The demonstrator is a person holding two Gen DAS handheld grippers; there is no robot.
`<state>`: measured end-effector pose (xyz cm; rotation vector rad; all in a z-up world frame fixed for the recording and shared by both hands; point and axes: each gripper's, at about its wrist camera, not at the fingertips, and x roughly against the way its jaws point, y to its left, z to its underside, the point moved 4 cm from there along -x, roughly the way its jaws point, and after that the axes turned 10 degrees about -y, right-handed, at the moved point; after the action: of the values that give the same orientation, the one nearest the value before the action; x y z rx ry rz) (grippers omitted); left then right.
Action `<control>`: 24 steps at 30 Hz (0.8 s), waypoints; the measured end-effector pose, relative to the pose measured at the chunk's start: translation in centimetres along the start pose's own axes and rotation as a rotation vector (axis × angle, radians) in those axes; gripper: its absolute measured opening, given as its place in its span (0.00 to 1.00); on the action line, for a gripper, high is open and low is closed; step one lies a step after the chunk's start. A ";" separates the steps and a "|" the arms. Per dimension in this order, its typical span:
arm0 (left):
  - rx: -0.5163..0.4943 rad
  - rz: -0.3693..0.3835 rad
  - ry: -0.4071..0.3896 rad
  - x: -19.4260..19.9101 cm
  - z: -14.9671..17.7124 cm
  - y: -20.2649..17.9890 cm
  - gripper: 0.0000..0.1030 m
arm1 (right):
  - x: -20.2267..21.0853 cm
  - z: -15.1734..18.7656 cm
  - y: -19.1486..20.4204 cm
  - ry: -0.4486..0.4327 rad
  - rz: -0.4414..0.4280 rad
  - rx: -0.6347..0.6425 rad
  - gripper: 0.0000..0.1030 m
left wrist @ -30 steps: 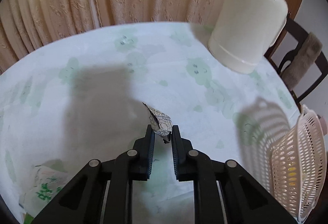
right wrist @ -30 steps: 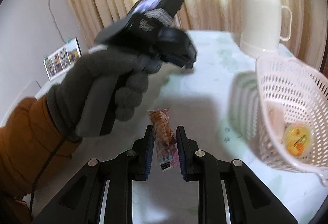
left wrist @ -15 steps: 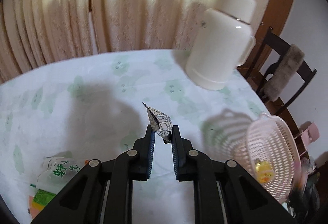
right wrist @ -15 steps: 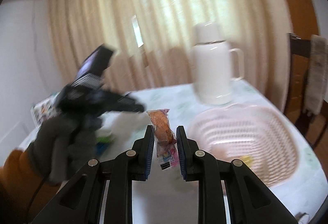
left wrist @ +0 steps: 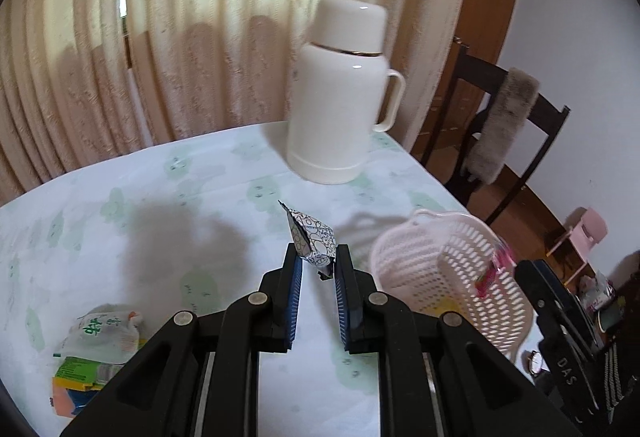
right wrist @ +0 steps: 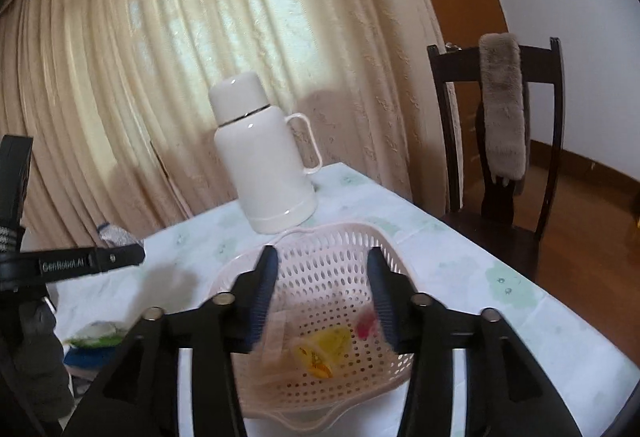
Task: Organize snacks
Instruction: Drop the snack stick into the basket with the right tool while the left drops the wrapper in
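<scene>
**Clerk:** Firstly, item one: small black-and-white patterned snack packet (left wrist: 310,237). Where was it, and how held?

**Keeper:** Clenched in the left gripper (left wrist: 316,265), pinched by its lower corner between the blue pads (left wrist: 295,277), the rest standing up past the fingertips. It hung above the tablecloth (left wrist: 180,205), with the pink perforated basket (left wrist: 452,277) off to the right of the fingers.

**Clerk:** Handling?

**Keeper:** Judged very light, thin and crinkly; a corner pinch sufficed, though the foil looked slippery, so a hold on the sealed seam would have been safest. Contents possibly crushable.

**Clerk:** Item two: right gripper (right wrist: 324,277).

**Keeper:** Released. Its jaws had just been opening and stood apart with nothing between them, directly over the basket (right wrist: 340,241). A pink-and-red wrapped snack (right wrist: 366,325), blurred, lay just inside the right finger, down in the basket; the left view showed it against the basket's far wall (left wrist: 494,273).

**Clerk:** Other basket contents?

**Keeper:** One yellow jelly cup (right wrist: 320,349), below and between the fingers, and a pale wrapper (right wrist: 276,329) beside the left finger. All light, none fragile by appearance.

**Clerk:** Unsorted stock?

**Keeper:** Green-and-white pouch (left wrist: 100,329) atop other packets, left of the left fingers. Soft bags; best taken by an edge.

**Clerk:** Non-stock?

**Keeper:** White thermos (left wrist: 340,97), beyond the fingertips, upright.
</scene>
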<state>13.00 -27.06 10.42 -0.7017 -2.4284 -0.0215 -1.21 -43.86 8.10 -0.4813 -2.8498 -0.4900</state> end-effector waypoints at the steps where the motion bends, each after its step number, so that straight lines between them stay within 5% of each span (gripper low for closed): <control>1: -0.005 0.008 0.000 0.0 0.0 -0.4 0.14 | 0.1 -0.1 -0.1 -0.007 0.008 0.001 0.50; 14: -0.077 0.130 0.049 -1.9 1.0 -7.4 0.15 | 0.5 -0.8 -2.3 -0.055 0.122 -0.062 0.50; 22: -0.069 0.159 0.065 -2.2 1.5 -9.3 0.59 | 1.2 -1.1 -3.1 -0.088 0.154 -0.093 0.50; 24: -0.068 0.134 0.052 -2.0 1.5 -9.0 0.61 | 1.1 -1.0 -3.4 -0.081 0.154 -0.103 0.50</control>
<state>9.13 -35.50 9.35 -0.8823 -2.3357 -0.0674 -3.22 -46.91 8.35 -0.7494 -2.8440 -0.6034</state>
